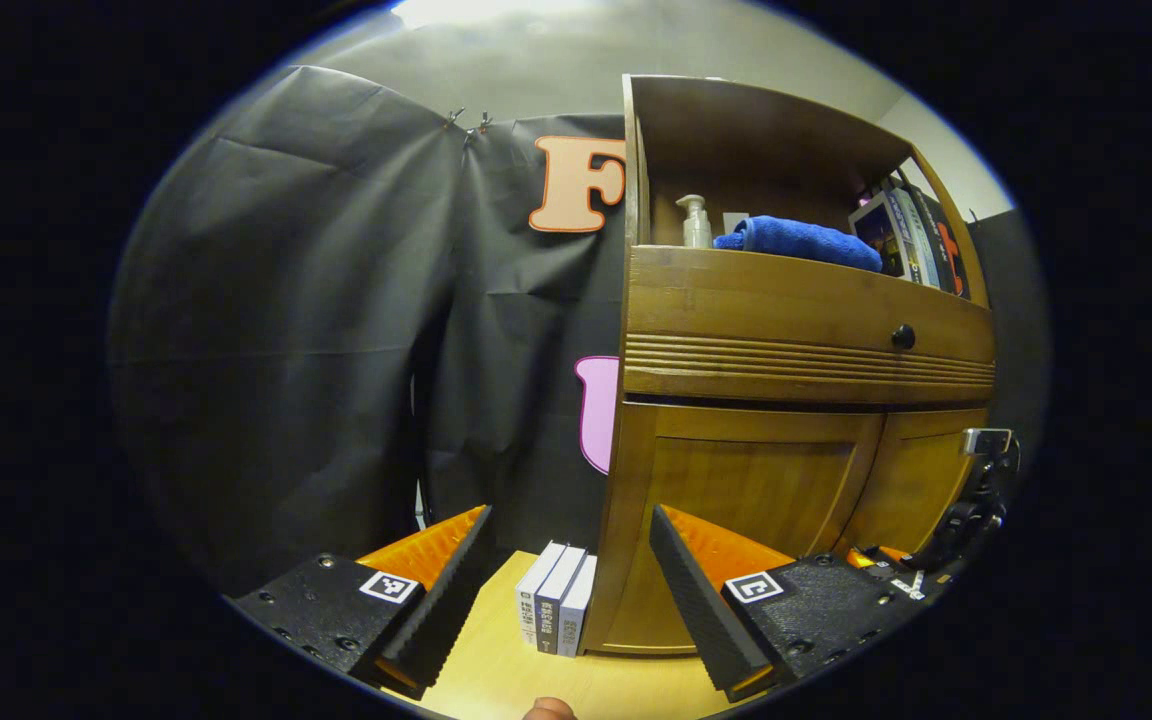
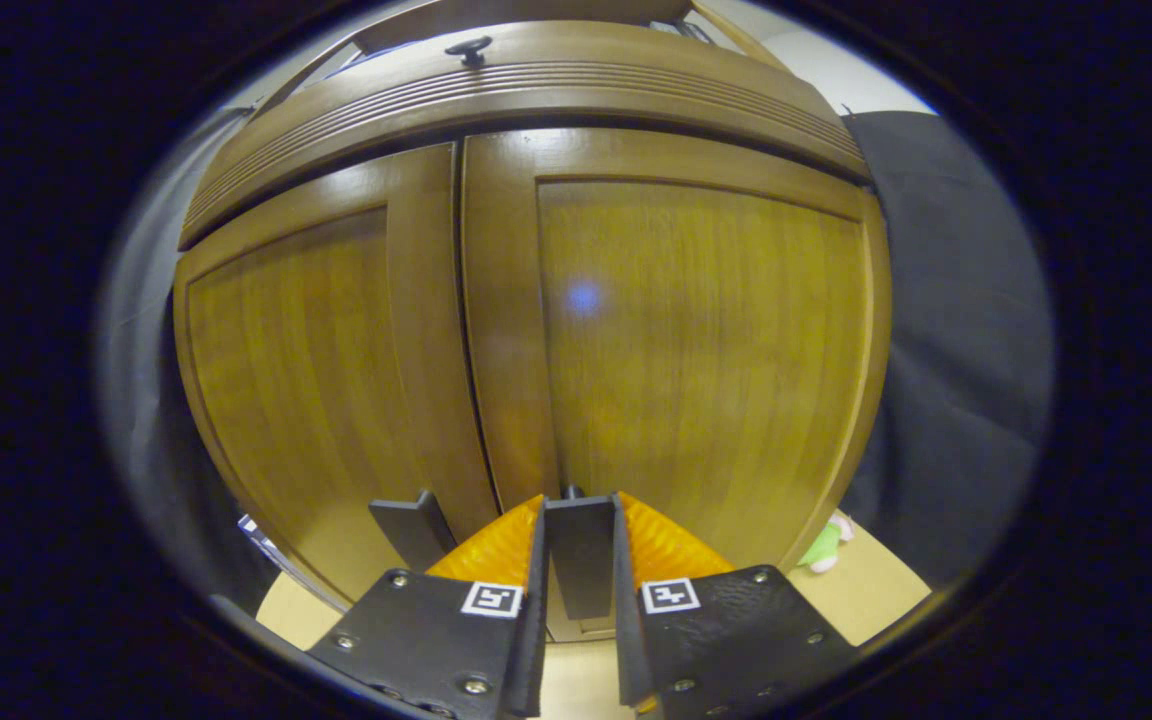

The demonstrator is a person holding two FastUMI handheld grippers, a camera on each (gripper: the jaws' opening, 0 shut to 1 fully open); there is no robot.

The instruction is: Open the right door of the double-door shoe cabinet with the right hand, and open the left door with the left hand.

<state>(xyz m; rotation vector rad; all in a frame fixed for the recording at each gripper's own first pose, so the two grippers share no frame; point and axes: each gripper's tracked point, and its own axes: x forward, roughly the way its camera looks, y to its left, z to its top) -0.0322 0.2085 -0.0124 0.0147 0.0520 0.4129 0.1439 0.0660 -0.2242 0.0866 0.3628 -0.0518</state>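
The wooden shoe cabinet [image 1: 736, 300] stands to the right in the left gripper view, its left door [image 1: 756, 495] and right door [image 1: 911, 480] both closed. My left gripper [image 1: 571, 520] is open with nothing between its fingers, off the cabinet's left front corner. In the right gripper view I am close to the left door [image 2: 316, 370] and right door [image 2: 696, 340]. My right gripper [image 2: 581, 500] is shut on the right door's dark handle [image 2: 581, 555]. The left door's handle [image 2: 411, 530] stands free beside it. The right gripper [image 1: 976, 500] also appears at the right door.
Three books [image 1: 556, 600] stand on the light wooden surface [image 1: 496, 670] against the cabinet's left side. A drawer with a dark knob [image 1: 903, 336] sits above the doors; the shelf holds a pump bottle [image 1: 696, 222], a blue towel [image 1: 801, 240] and books. A small green thing [image 2: 821, 548] lies at the cabinet's right.
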